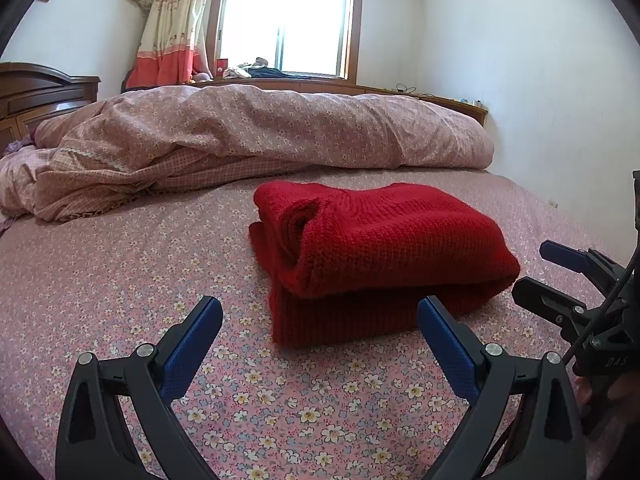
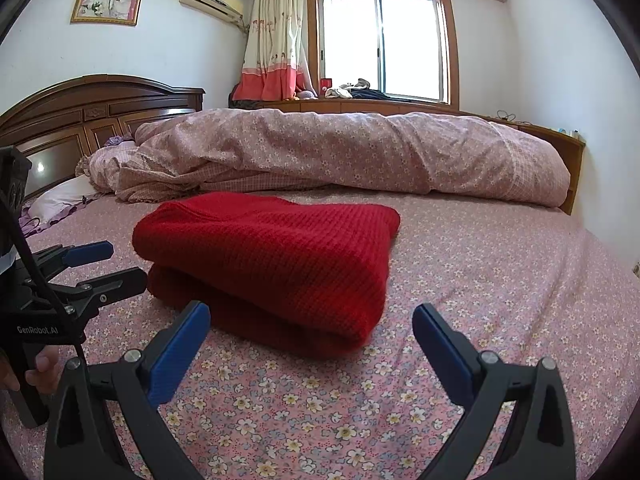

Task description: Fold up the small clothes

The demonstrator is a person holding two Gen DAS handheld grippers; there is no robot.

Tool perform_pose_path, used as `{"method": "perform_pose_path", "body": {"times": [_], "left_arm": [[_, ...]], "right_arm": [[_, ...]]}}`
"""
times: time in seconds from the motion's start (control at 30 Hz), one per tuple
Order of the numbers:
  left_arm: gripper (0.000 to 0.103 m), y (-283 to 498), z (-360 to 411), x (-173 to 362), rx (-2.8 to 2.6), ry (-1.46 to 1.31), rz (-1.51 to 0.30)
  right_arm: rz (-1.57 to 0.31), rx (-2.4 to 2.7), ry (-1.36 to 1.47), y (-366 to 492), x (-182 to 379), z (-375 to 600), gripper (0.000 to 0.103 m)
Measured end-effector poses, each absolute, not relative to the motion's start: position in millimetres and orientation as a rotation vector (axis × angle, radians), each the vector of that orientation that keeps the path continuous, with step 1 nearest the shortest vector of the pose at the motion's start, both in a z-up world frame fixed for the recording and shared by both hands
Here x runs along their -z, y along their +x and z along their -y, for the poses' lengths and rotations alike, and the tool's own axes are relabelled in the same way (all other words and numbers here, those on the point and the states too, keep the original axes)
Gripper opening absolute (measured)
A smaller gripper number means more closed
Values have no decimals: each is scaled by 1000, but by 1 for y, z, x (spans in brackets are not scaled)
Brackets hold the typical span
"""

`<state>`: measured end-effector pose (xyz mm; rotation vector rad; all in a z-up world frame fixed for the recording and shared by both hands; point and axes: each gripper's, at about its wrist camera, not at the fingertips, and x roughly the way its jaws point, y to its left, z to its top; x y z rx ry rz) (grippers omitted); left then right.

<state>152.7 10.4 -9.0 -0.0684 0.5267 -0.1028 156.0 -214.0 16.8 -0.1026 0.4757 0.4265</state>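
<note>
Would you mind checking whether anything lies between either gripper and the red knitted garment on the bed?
Nothing visible does. Only bare floral bedsheet separates the open left gripper and the open right gripper from the folded red knitted garment. The rolled quilt lies behind it, out of the way.

Bright daylight is streaming through the wood-framed glass window (image 1: 286,20) (image 2: 384,44), blowing its panes out white. Fisheye distortion is bending both views' edges, with dark vignetting filling corners.
</note>
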Motion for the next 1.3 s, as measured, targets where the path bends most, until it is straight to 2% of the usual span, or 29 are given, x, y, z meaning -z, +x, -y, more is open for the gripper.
{"method": "perform_pose_path", "body": {"times": [1.3], "left_arm": [[95,152,-5,8,114,-35,-528]], "right_arm": [[-499,-429,-143,156,-14,203,103]]}}
